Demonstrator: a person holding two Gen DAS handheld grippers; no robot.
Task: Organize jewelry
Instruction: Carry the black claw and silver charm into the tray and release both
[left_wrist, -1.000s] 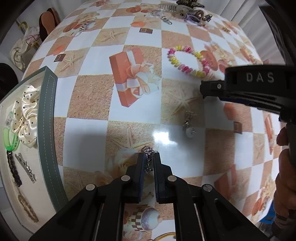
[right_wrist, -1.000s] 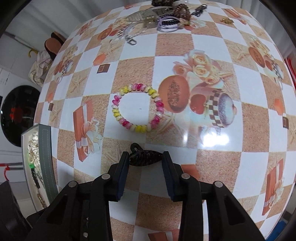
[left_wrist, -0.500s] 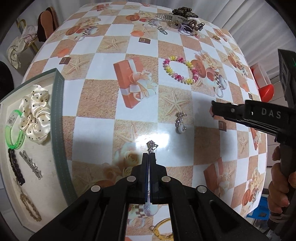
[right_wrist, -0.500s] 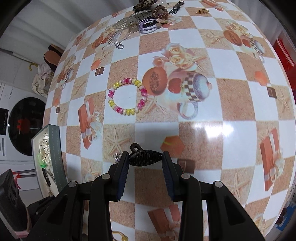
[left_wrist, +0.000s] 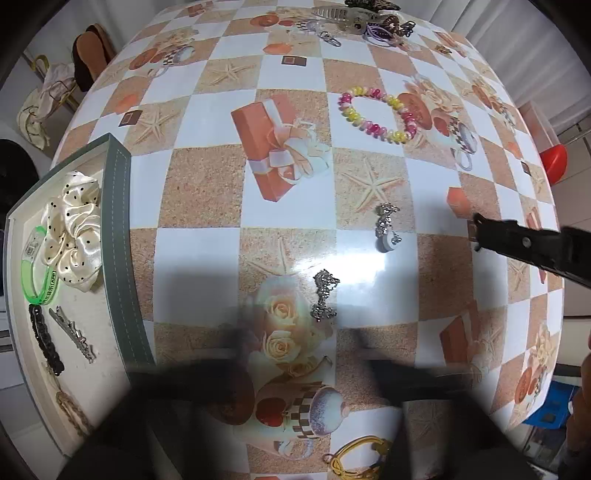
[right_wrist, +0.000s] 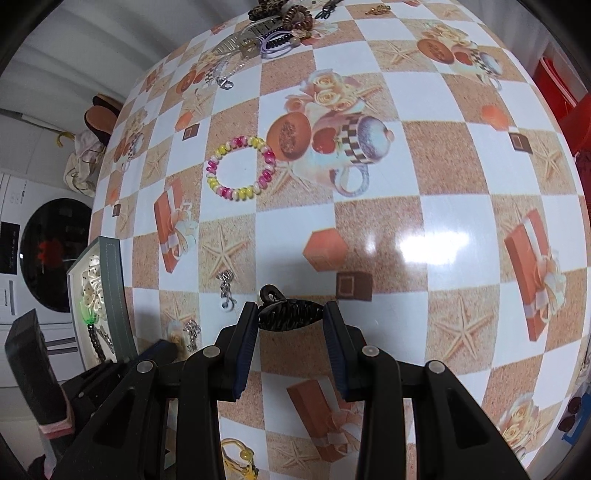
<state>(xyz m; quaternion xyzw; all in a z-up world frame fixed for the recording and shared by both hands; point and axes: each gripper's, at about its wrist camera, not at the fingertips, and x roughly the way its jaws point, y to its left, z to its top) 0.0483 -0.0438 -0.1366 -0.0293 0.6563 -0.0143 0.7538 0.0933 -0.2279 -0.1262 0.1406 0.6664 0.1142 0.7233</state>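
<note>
My right gripper is shut on a black hair claw clip and holds it above the table. My left gripper is motion-blurred and its fingers look spread wide. A small silver chain piece lies on the table just ahead of it, free of the fingers; it also shows in the right wrist view. A second silver charm lies further right. A pink and yellow bead bracelet lies further back. The grey tray at left holds a dotted scrunchie, a green band and clips.
A pile of hair clips and ties lies at the table's far edge. A yellow item lies at the near edge. The right gripper's tip reaches in from the right. A washing machine stands left of the table.
My left gripper has opened and let go of the silver chain piece, which now lies on the table. My right gripper has drawn back with the clip.
</note>
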